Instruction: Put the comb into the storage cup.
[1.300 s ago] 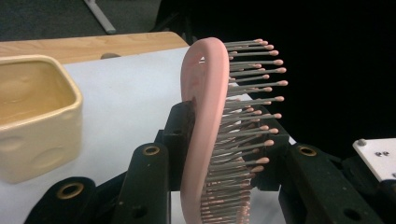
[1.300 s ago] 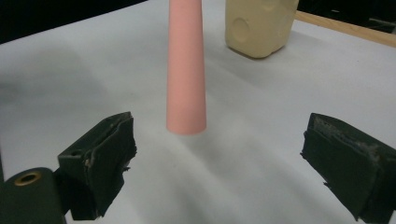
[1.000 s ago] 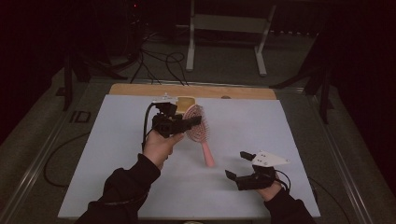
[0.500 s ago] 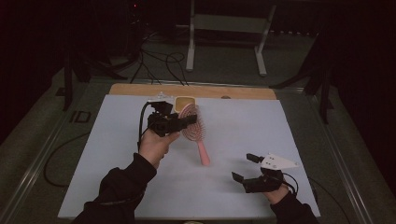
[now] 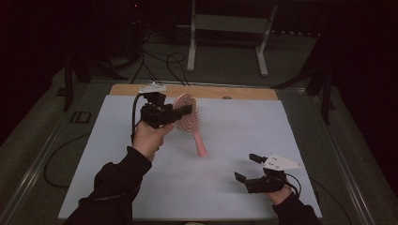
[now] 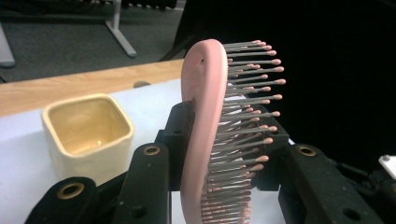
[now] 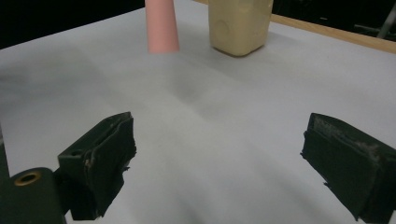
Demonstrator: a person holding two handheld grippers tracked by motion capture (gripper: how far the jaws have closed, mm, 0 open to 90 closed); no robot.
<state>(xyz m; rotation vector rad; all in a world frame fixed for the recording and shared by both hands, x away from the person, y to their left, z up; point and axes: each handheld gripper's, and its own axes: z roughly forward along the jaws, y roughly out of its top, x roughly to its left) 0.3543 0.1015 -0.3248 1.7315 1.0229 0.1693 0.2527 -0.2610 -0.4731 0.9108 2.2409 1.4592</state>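
Observation:
A pink hairbrush (image 5: 190,119) is clamped by its head in my left gripper (image 5: 184,114), which is shut on it and held up over the far middle of the table. In the left gripper view the black jaws press on both sides of the hairbrush (image 6: 205,126), bristles facing right, with the left gripper (image 6: 226,140) around it. The brush handle (image 7: 161,25) slants down toward the sheet. My right gripper (image 5: 247,167) rests low near the front right, open, nothing between its pads (image 7: 105,154).
A pale yellow square cup (image 6: 86,133) stands on the white sheet (image 5: 244,126) just beyond the brush, and the cup (image 7: 239,23) also appears beside the handle. A wooden strip (image 5: 244,93) edges the table's far side. Cables and a metal stand lie on the floor behind.
My left hand has lifted the hairbrush and carried it a little toward the far side. The right gripper has barely shifted and stays open.

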